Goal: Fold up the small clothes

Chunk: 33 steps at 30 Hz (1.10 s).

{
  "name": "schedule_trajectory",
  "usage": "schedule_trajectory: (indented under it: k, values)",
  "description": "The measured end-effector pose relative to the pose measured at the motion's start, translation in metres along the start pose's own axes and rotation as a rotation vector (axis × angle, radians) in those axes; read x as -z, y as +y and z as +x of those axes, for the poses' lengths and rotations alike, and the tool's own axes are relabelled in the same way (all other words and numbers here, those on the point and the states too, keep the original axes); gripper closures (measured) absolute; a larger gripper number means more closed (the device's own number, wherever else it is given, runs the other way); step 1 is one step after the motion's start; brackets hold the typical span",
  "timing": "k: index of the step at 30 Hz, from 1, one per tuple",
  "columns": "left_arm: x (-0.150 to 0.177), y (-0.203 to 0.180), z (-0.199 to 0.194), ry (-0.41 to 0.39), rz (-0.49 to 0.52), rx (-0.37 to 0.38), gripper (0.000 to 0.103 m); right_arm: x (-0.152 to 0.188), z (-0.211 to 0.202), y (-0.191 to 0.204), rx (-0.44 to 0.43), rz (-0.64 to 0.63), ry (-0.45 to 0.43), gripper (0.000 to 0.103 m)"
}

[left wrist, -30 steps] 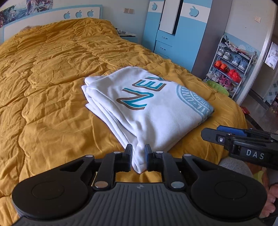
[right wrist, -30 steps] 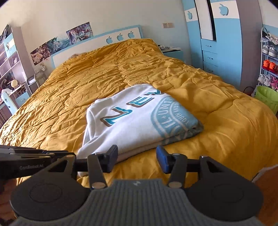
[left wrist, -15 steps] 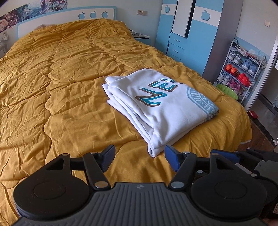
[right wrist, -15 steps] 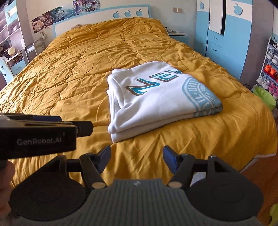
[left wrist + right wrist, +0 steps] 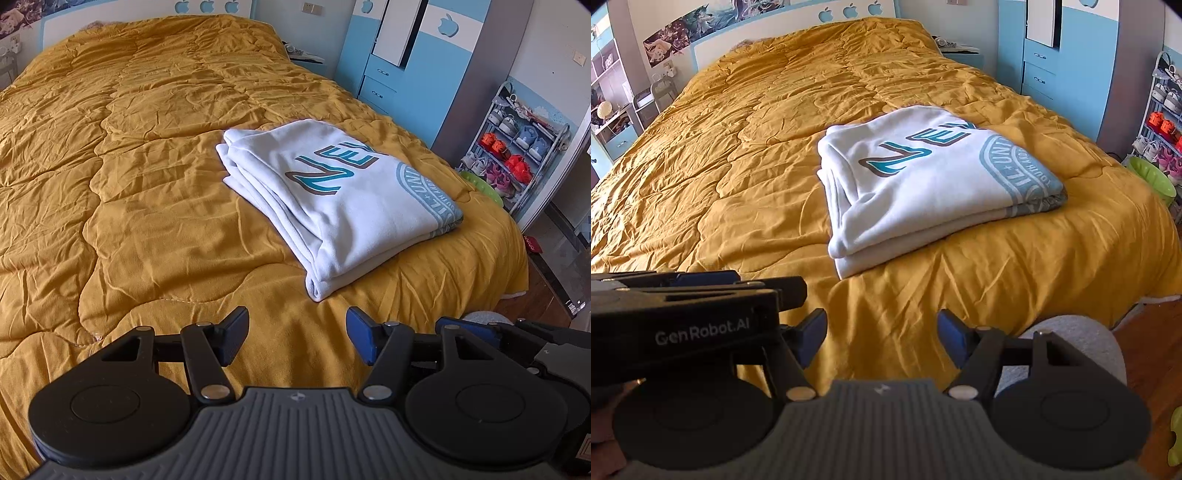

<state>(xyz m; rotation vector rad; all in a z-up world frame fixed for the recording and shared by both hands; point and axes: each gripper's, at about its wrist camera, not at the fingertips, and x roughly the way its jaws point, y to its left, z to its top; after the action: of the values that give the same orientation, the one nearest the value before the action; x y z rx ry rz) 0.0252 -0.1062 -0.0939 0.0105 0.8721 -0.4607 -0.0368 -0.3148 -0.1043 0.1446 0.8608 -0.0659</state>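
A white sweatshirt (image 5: 332, 199) with teal lettering lies folded in a neat stack on the yellow quilt (image 5: 147, 184), near the bed's foot on the right side. It also shows in the right wrist view (image 5: 923, 177). My left gripper (image 5: 295, 338) is open and empty, held back over the bed's near edge, short of the sweatshirt's near corner. My right gripper (image 5: 881, 338) is open and empty, also pulled back at the near edge. The left gripper's body (image 5: 683, 321) crosses the right wrist view at lower left.
A blue and white wardrobe (image 5: 406, 55) stands right of the bed. A shoe rack (image 5: 513, 147) and a green basin (image 5: 1152, 177) sit by the bed's right corner. A nightstand (image 5: 956, 51) is at the head. Wooden floor (image 5: 1152, 339) lies at right.
My left gripper let go of the sweatshirt's near corner, opened and drew back. Both grippers pulled away toward the bed's near edge. The folded sweatshirt stayed in place.
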Motion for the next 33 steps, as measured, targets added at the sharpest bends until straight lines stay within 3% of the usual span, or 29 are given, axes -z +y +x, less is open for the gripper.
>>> schedule_trajectory:
  k: [15, 33]
  values:
    - [0.002, 0.003, 0.001, -0.043, -0.032, -0.002, 0.032, -0.001, 0.01, -0.005, -0.059, 0.053, 0.025, 0.041]
    - [0.002, 0.006, 0.009, -0.024, -0.046, -0.031, 0.027, -0.003, 0.021, -0.002, -0.07, 0.049, 0.037, 0.043]
